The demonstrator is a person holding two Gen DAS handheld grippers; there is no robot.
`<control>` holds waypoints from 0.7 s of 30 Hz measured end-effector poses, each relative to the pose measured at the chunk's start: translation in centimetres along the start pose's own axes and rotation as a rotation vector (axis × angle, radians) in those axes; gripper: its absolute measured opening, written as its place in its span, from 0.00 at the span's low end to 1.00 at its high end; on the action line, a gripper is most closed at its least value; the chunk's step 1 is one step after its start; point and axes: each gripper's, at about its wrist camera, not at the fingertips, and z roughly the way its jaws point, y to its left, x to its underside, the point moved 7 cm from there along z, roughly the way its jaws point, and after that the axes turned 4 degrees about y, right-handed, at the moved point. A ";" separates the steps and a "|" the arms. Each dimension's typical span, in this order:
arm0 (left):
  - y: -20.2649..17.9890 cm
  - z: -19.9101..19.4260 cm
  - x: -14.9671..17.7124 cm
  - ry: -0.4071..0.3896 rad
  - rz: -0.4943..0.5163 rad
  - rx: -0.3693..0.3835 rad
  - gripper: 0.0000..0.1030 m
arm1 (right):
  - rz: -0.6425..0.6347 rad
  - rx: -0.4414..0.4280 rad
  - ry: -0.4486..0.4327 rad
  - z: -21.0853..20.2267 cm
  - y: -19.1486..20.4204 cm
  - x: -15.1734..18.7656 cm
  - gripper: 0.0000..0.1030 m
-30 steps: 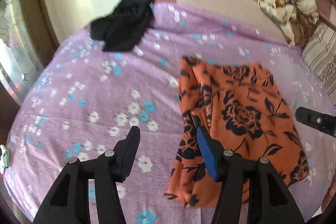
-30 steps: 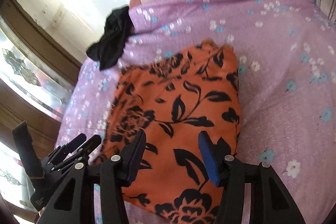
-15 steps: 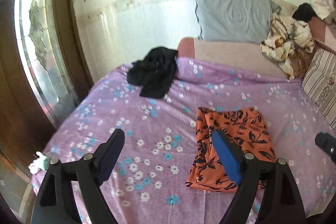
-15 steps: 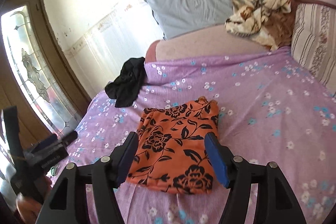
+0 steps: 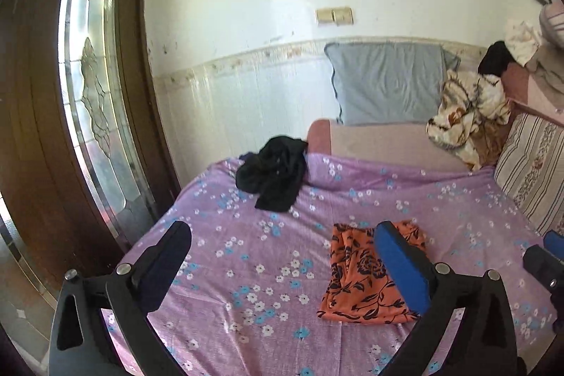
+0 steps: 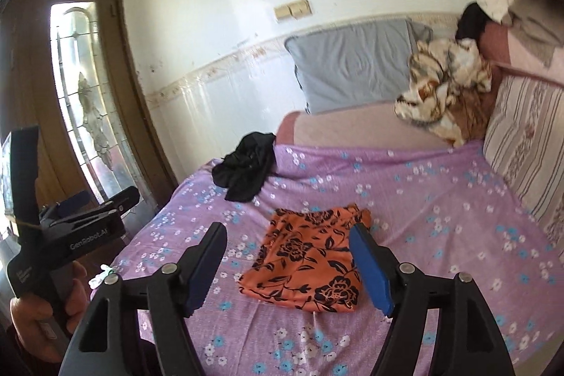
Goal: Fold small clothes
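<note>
A folded orange garment with black flowers [image 5: 363, 273] lies flat on the purple flowered bedsheet [image 5: 246, 256]; it also shows in the right wrist view [image 6: 310, 256]. A crumpled black garment [image 5: 275, 171] lies at the sheet's far left, also in the right wrist view [image 6: 246, 171]. My left gripper [image 5: 282, 256] is open and empty, raised well back from the bed. My right gripper [image 6: 289, 256] is open and empty, also raised above the bed's near edge. The left gripper's body shows in the right wrist view [image 6: 88, 228].
A grey pillow [image 5: 387, 83] leans on the wall. A crumpled cream patterned cloth [image 5: 465, 118] and a striped cushion [image 5: 532, 171] sit at the far right. A wooden door with leaded glass [image 5: 88, 101] stands to the left of the bed.
Both grippers have pulled up and back from the orange garment, which now lies folded on the sheet. Both stay open and empty.
</note>
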 end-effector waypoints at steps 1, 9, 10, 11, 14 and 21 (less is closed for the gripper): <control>0.1 -0.7 -0.1 -0.009 0.000 0.002 1.00 | -0.004 -0.004 -0.006 -0.5 0.4 0.0 0.73; 1.2 -4.3 -1.0 -0.055 -0.020 0.002 1.00 | -0.027 0.003 -0.018 -2.6 1.9 0.3 0.74; 1.3 -4.7 -1.1 -0.060 -0.026 -0.001 1.00 | -0.026 0.003 -0.023 -2.9 1.9 0.2 0.74; 1.5 -5.1 -1.2 -0.066 -0.030 -0.002 1.00 | -0.024 0.002 -0.028 -3.2 1.9 0.1 0.74; 2.2 -5.8 -1.6 -0.078 -0.045 -0.007 1.00 | -0.025 0.001 -0.052 -4.2 2.0 -0.2 0.74; 3.4 -6.9 -1.8 -0.091 -0.078 -0.013 1.00 | -0.040 0.005 -0.092 -6.0 2.6 -1.1 0.75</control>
